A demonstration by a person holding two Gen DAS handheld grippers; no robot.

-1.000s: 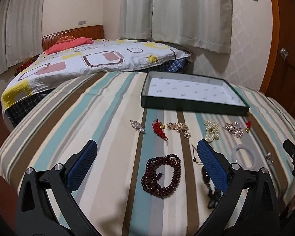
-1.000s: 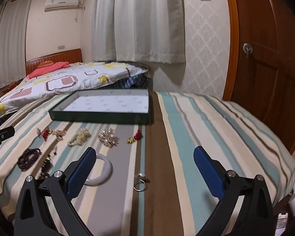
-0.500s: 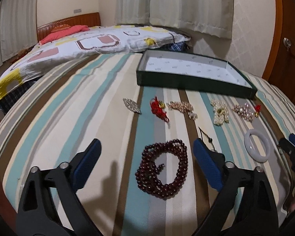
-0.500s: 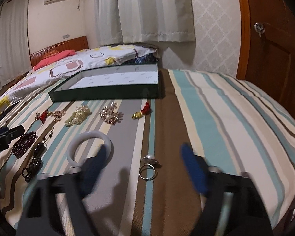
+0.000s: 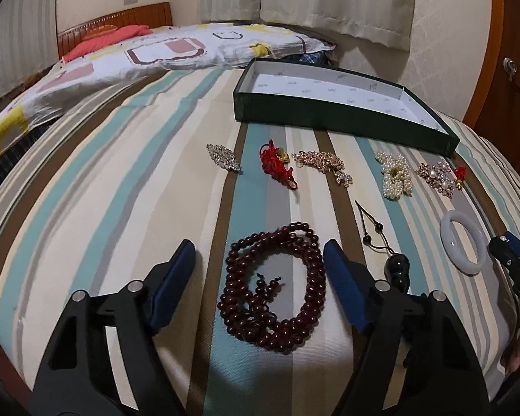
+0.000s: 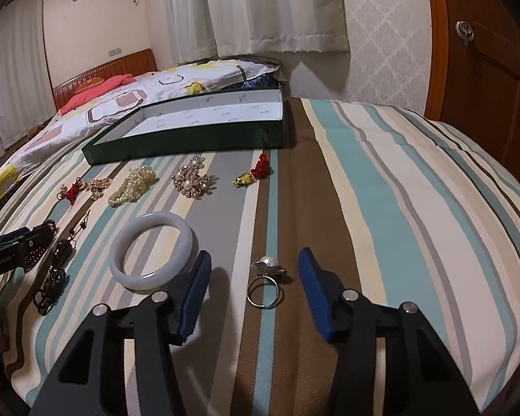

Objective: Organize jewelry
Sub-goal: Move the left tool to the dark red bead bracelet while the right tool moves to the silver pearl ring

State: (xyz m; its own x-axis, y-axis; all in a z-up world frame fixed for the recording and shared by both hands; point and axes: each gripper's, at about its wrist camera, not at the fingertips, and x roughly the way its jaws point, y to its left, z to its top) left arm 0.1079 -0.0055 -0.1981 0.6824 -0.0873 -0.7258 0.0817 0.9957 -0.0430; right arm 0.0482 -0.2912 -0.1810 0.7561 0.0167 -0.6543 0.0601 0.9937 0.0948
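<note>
faint unreadable print inside green box (image 5: pixel 339 118)

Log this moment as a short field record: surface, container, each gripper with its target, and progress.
surface: striped bedspread
container: green box, nothing in it
left gripper: open, jaws closing around the dark red beads
right gripper: open, jaws closing around the pearl ring
beside right gripper: white bangle
progress: no jewelry boxed yet

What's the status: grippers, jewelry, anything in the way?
Left gripper open, jaws closing around beads. Right gripper open, closing around ring. Box empty. Bangle beside right jaws.
</note>
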